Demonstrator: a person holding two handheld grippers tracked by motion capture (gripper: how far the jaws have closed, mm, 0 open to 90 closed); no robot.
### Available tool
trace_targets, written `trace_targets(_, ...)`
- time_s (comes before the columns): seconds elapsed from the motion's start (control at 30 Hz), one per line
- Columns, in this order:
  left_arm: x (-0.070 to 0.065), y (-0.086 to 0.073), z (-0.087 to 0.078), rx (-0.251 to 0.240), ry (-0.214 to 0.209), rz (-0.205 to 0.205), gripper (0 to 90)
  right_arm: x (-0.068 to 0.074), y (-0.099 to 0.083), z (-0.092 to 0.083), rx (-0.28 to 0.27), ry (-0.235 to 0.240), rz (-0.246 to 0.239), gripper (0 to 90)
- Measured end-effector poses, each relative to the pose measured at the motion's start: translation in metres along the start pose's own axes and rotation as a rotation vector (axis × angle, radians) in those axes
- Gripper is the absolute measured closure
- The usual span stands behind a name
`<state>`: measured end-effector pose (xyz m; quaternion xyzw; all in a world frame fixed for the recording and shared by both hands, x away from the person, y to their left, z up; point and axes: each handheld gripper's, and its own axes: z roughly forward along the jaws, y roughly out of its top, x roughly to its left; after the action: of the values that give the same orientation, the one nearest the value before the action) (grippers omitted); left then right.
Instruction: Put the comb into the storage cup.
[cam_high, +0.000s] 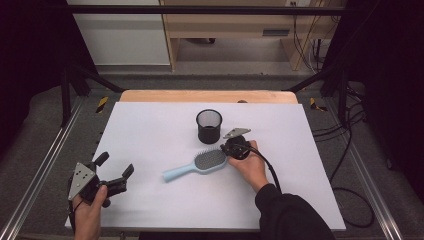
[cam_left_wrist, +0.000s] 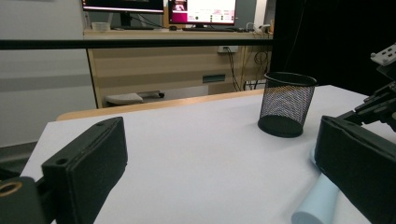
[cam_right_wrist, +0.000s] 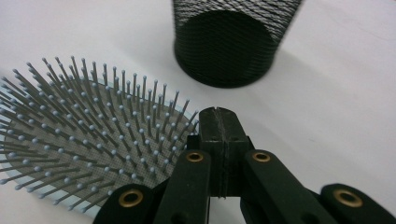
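We see the white counter (cam_high: 150, 130) evenly lit from above in the high view, while both side edges of the frame sink into near black. The mesh cup (cam_high: 209, 126) throws only a soft, short shadow. In the right gripper view, the cup's top smears with blur, and the hairbrush (cam_right_wrist: 84, 140) bristles stay fairly sharp.

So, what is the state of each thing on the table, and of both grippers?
Hairbrush: lying flat, bristles up.
Mesh pen cup: upright, empty as far as visible.
Left gripper: fingers open, holding nothing.
Right gripper: fingers shut, empty, at the brush head's edge.
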<state>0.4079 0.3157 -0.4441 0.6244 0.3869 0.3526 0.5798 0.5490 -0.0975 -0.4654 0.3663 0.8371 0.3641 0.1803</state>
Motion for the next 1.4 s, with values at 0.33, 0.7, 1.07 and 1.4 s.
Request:
trace_targets(0.33,-0.005,0.001,0.001,0.013,-0.017,0.011,2.6,0.038,0.015,0.015,-0.006,0.058,-0.049,90.0)
trace_targets(0.7,-0.005,0.000,0.003,0.023,-0.021,0.017,2.6,0.070,0.023,0.024,-0.012,0.111,-0.073,90.0)
trace_targets(1.07,-0.005,-0.001,0.004,0.032,-0.026,0.019,2.7,0.082,0.024,0.025,-0.014,0.137,-0.097,90.0)
trace_targets(1.4,-0.002,-0.002,0.004,0.043,-0.010,0.012,2.9,0.061,0.024,0.003,-0.094,0.118,-0.069,90.0)
